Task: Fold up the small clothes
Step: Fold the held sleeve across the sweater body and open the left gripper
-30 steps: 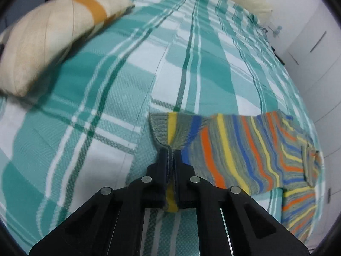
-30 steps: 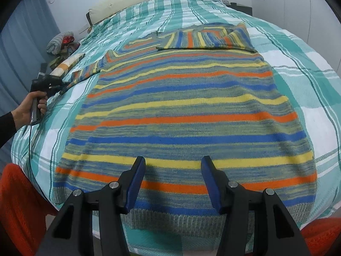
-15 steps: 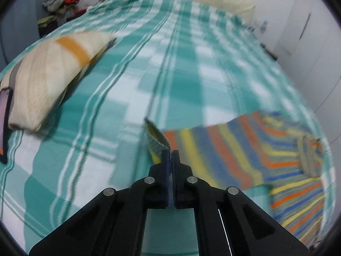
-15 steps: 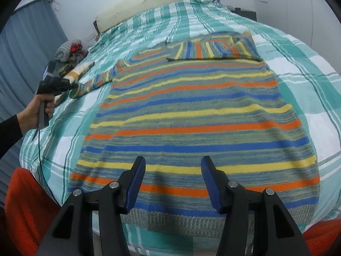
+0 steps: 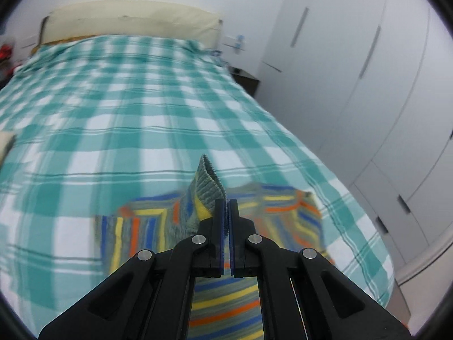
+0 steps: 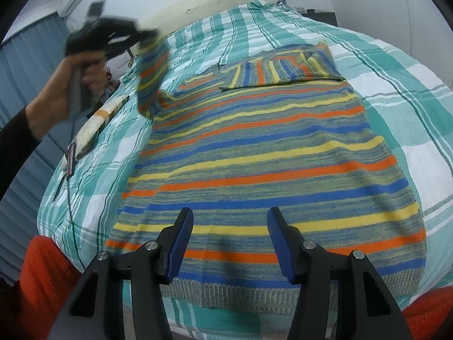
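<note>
A striped knit sweater (image 6: 269, 153) in blue, yellow, orange and grey lies flat on the bed, hem toward me. Its right sleeve (image 6: 286, 69) is folded across the chest. My left gripper (image 5: 226, 206) is shut on the grey cuff of the left sleeve (image 5: 208, 187) and holds it raised above the bed. In the right wrist view this gripper (image 6: 147, 38) shows at upper left with the sleeve (image 6: 151, 79) hanging from it. My right gripper (image 6: 229, 221) is open and empty, just above the sweater's hem.
The bed has a teal and white plaid cover (image 6: 410, 90). A cream headboard cushion (image 5: 130, 19) is at the far end. White wardrobe doors (image 5: 354, 70) stand to the right. A beige pillow with an orange stripe (image 6: 99, 121) lies at the left edge. Orange fabric (image 6: 42, 280) is below.
My left gripper has lifted the sleeve cuff off the bed and swung it up and toward the sweater's body. The right gripper has stayed in place, open.
</note>
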Motion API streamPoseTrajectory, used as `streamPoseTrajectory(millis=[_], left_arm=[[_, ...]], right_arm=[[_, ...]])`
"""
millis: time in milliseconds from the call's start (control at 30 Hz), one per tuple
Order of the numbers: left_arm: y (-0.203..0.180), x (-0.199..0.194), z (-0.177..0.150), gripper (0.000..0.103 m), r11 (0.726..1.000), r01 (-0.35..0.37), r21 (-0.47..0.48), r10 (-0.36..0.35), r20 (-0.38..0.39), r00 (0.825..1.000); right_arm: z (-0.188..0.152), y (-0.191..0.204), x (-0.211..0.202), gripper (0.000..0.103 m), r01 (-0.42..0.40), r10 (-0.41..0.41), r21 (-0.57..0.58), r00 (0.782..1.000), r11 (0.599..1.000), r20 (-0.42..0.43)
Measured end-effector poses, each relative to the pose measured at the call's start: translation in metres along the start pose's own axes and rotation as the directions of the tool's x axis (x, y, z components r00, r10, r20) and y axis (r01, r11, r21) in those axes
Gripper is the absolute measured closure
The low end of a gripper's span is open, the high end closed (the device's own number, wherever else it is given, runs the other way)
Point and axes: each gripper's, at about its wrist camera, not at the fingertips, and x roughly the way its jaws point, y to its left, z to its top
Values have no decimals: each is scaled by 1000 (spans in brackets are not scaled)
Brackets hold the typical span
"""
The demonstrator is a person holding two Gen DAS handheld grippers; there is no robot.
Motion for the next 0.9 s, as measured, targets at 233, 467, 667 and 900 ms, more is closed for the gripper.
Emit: streamPoseTrajectory(millis=[233,467,667,900], left_arm=[[-64,76,-24,92,996,-16,92,27,-124,992],[-44,49,-82,20,993,-76,88,91,-193,977],[52,-22,-120,5,942,-311,124,325,-126,937],[144,-20,-186,0,948,-301,106,316,-180,931]], right_arm=[[-2,-6,-1,48,-6,7,19,1000,1000,-9],[1,-11,-2,44,-13,13,36,1000,999,-1],[4,-6,-5,43,-1,1,11,1000,1000,22],[5,4,4,43,58,-57,-23,998,998,32]])
